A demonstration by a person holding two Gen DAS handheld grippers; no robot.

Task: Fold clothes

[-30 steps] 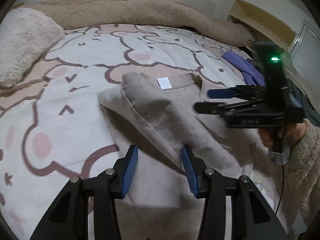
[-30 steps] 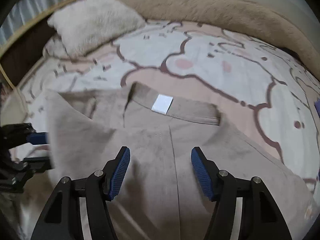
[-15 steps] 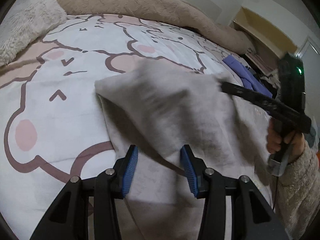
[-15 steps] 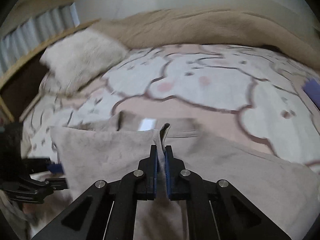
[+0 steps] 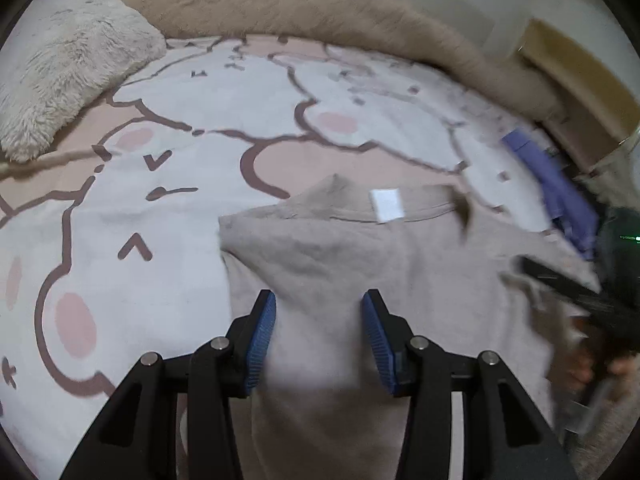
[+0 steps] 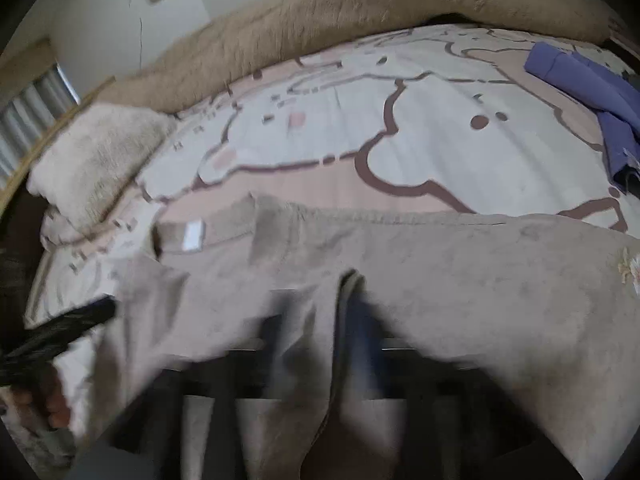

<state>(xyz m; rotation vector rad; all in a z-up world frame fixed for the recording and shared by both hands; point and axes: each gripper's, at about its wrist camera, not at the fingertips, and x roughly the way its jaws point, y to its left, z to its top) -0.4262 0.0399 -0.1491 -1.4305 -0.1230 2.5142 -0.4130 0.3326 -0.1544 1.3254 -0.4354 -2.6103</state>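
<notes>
Beige top (image 5: 360,264) lies on the bedsheet (image 5: 180,208), left gripper (image 5: 319,334) parted above it, right gripper (image 6: 320,344) blurred, just opening, fabric between; smoothing this fold first seems wise.

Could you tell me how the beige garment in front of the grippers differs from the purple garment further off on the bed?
The beige garment lies spread wide directly ahead, its collar and white label showing; the purple garment is bunched into a narrow heap near the bed's far edge. The beige one covers far more of the bedspread than the purple one. Both rest on the same cartoon-print bedspread.
</notes>
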